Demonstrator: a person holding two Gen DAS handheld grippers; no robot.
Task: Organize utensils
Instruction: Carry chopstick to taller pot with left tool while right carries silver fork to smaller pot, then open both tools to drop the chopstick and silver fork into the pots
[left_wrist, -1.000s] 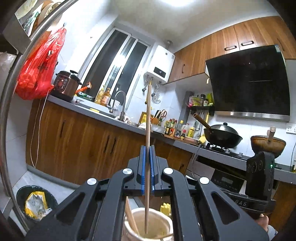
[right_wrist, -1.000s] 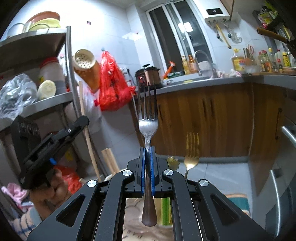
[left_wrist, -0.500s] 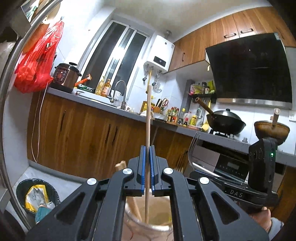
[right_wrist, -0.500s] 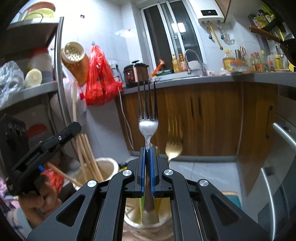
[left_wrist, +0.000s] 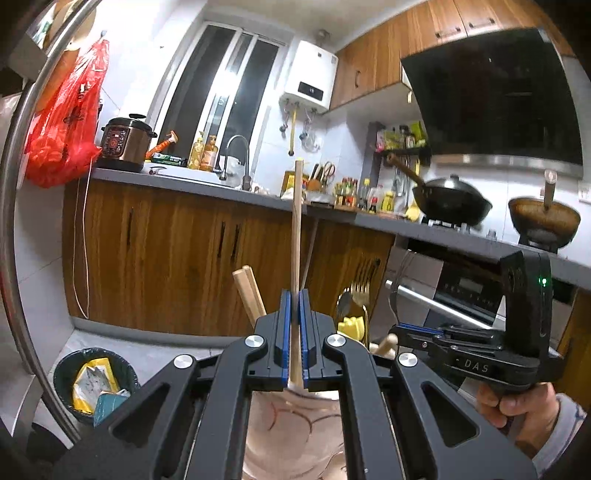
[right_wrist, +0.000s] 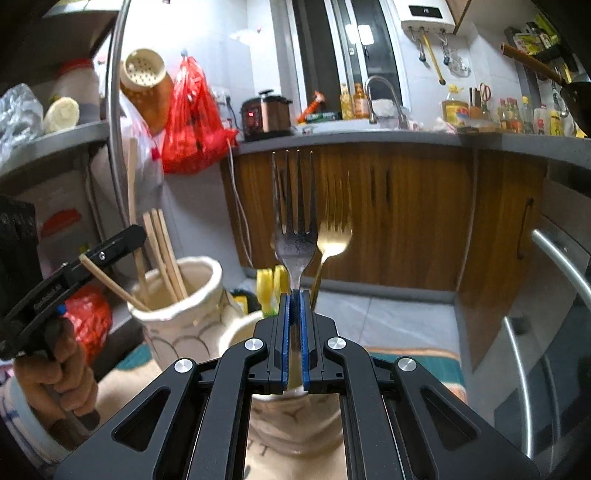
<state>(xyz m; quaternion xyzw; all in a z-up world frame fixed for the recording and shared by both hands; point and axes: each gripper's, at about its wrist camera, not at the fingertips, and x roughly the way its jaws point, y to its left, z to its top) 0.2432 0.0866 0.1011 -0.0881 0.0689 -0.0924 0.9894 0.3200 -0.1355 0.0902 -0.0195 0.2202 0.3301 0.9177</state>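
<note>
Above a cream ceramic utensil jar (right_wrist: 184, 299), the left gripper (left_wrist: 294, 332) pinches one long wooden chopstick (left_wrist: 296, 221) upright between closed blue pads. Beside it, the right gripper (right_wrist: 294, 332) clamps a silver steel fork (right_wrist: 294, 229), tines up, over a second cream jar (right_wrist: 291, 417) holding a gold fork (right_wrist: 332, 236).

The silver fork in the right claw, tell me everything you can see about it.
The silver fork is shiny, speckled metal with four long straight tines and a narrow neck. It stands upright, tines up, its neck clamped between the blue pads of the right claw, which is shut on it. Its lower handle is hidden behind the claw, above a cream ceramic holder. A gold fork stands close beside it; whether they touch is unclear. From the left wrist view it shows only partly.
</note>
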